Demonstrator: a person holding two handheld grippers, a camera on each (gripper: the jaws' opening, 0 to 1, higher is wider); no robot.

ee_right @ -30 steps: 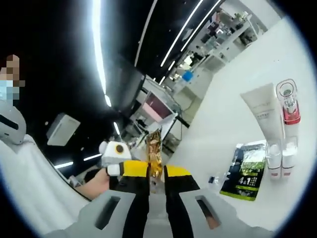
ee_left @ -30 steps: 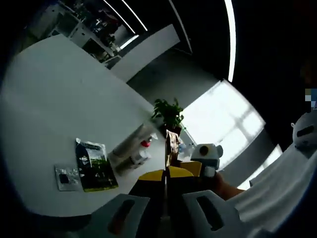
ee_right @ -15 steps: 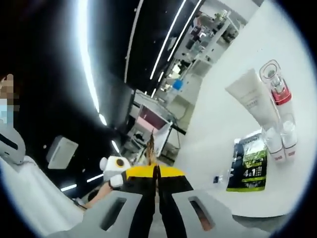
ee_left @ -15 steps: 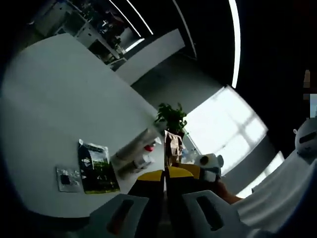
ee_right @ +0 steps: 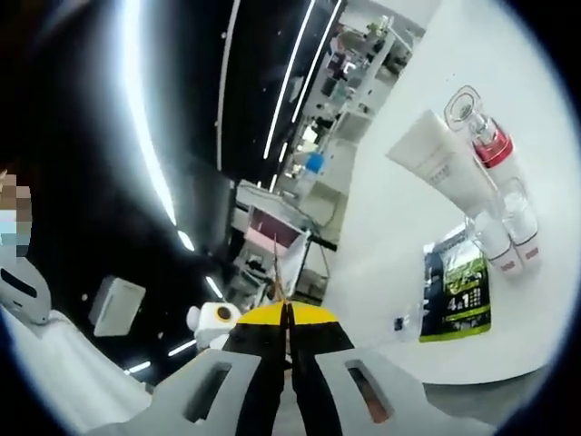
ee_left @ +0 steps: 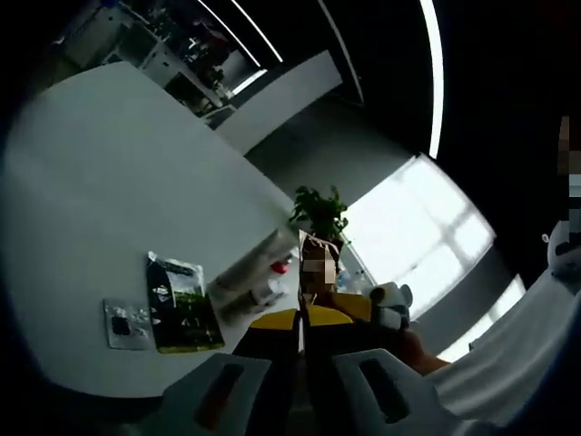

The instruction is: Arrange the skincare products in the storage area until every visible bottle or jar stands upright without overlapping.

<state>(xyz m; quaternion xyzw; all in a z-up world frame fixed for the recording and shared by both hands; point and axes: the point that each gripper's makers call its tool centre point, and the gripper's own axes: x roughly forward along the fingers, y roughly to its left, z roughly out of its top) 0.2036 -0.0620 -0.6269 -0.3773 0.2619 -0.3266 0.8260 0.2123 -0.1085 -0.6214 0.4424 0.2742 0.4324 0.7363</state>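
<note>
Both views ride high above the white table (ee_left: pixel 109 200), rolled steeply so its surface slants across each picture. The left gripper view faces a bright window (ee_left: pixel 418 227); the right gripper view faces distant shelving (ee_right: pixel 354 54). Both share the green sachet (ee_left: pixel 184 304) and the white tube (ee_right: pixel 445 168), seen from well apart.

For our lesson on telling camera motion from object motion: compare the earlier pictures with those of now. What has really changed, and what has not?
Both cameras swung with the hands, so each whole picture shifted. The right gripper and left gripper stayed shut on the same thin brown packet; in the right gripper view it has turned edge-on. On the white table, the green sachet, cream tube, red-collared bottle and small vials lie as before.
</note>
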